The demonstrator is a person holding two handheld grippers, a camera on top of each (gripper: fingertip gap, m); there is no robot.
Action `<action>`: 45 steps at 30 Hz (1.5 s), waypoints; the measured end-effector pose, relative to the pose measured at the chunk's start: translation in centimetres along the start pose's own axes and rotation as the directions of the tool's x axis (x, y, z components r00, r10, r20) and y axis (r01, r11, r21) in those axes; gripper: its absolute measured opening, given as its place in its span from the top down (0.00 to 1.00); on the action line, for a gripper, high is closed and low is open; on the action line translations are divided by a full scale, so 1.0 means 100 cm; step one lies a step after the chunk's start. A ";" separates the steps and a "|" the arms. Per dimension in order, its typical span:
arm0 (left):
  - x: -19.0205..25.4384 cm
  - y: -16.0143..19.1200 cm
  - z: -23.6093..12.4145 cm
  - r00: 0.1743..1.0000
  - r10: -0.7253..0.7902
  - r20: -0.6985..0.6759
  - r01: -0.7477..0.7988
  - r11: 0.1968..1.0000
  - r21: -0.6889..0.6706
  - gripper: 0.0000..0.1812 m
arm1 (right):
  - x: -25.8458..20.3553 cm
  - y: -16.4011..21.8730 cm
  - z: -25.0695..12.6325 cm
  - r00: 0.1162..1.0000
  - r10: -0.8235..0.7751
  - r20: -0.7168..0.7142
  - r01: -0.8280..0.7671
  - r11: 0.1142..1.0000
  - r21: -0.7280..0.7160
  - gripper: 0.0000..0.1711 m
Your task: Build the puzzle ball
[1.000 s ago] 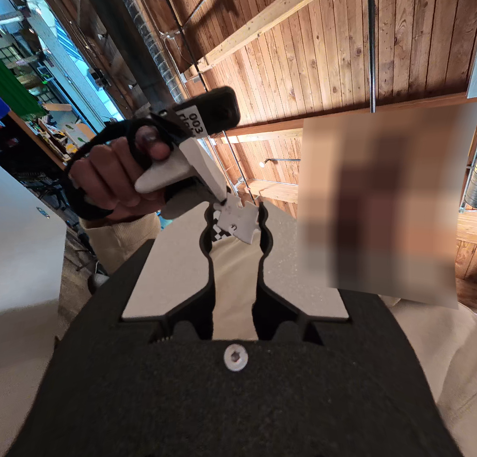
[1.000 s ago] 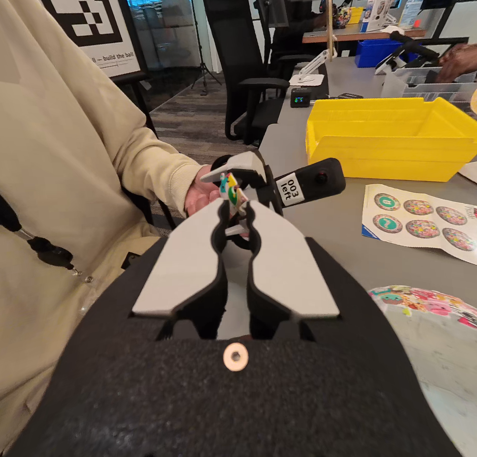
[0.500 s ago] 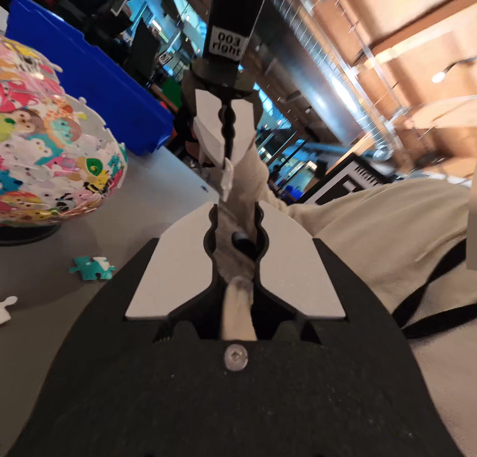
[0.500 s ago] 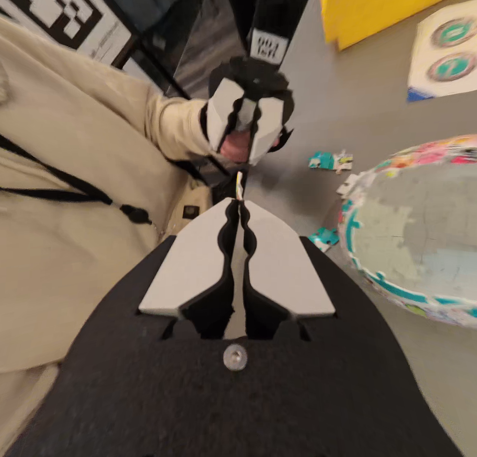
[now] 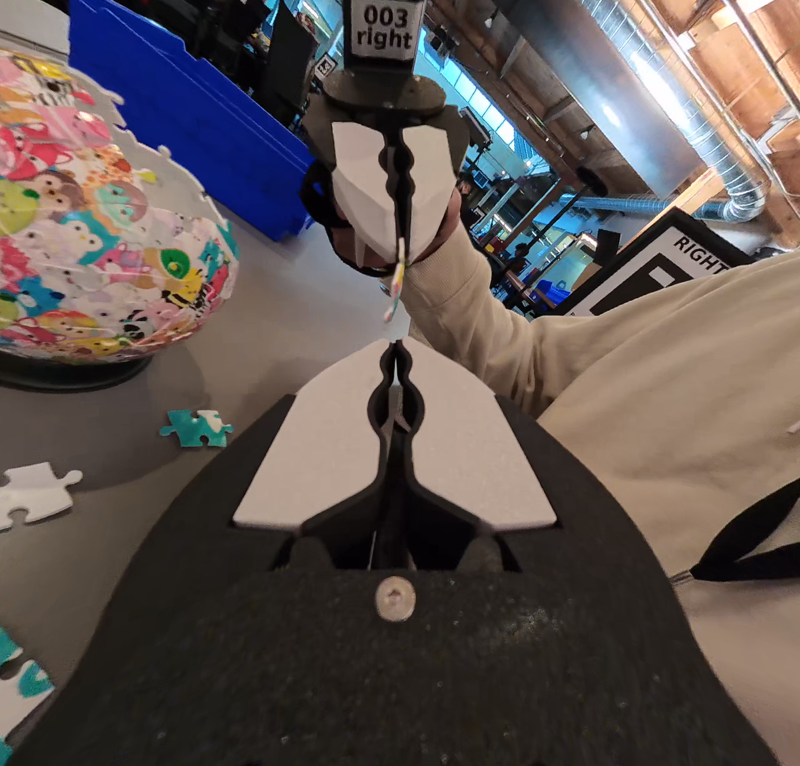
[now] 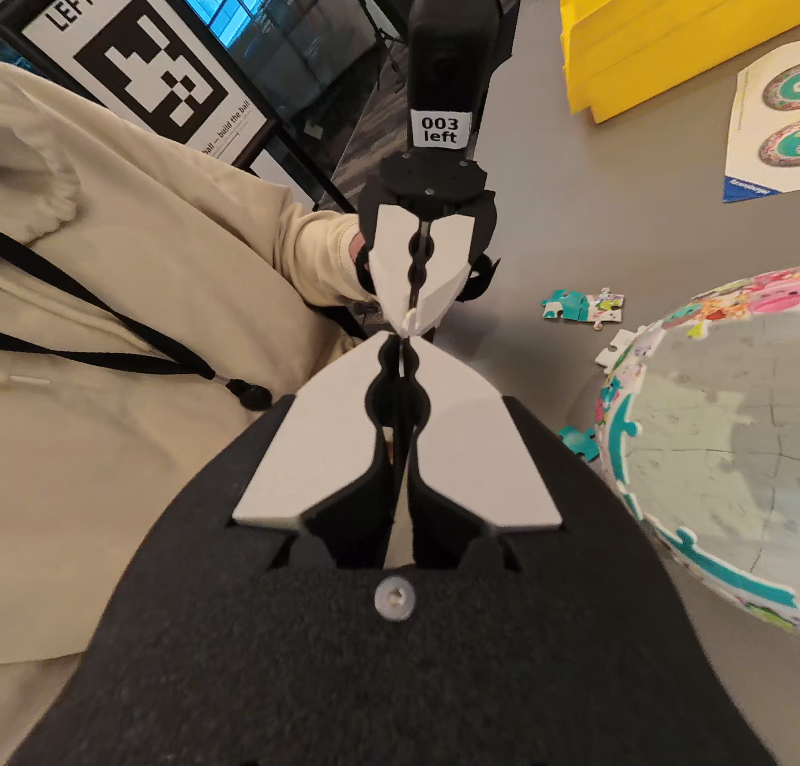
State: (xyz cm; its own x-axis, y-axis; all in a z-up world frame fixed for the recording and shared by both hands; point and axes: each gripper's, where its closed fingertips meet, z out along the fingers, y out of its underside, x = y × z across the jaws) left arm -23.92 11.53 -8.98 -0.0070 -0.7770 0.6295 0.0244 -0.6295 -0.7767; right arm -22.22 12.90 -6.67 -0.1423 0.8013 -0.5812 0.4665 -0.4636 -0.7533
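Left wrist view shows the right gripper pinching a puzzle piece edge-on; the left gripper is closed, empty. With the half-built ball well aside, that thin piece could twist or slip if squeezed unevenly.

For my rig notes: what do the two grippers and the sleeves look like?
Both the left gripper and right gripper have black textured bodies, white wedge fingers with wavy black inner pads, one silver screw, and a white label on a black camera stalk. The sleeves are cream knit with ribbed cuffs.
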 end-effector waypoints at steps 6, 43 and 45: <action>0.003 -0.003 0.000 1.000 0.014 -0.019 -0.014 1.000 0.009 0.97 | 0.000 0.005 0.006 0.999 0.027 0.034 -0.027 1.000 -0.009 0.99; 0.002 -0.011 -0.007 0.997 -0.050 -0.052 0.056 0.992 0.109 0.97 | 0.003 -0.013 0.031 0.996 0.035 -0.081 -0.003 0.930 0.367 0.99; -0.003 -0.013 -0.014 1.000 -0.019 -0.014 0.021 0.995 0.094 0.90 | 0.007 -0.005 0.026 0.987 0.006 -0.159 0.038 0.963 0.267 0.99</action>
State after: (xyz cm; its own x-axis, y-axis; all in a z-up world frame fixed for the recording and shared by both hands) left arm -25.32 12.60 -8.16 -0.0212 -0.7646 0.6441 0.1184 -0.6417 -0.7578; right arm -24.82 12.73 -7.50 0.0013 0.8487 -0.5289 0.2103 -0.5173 -0.8296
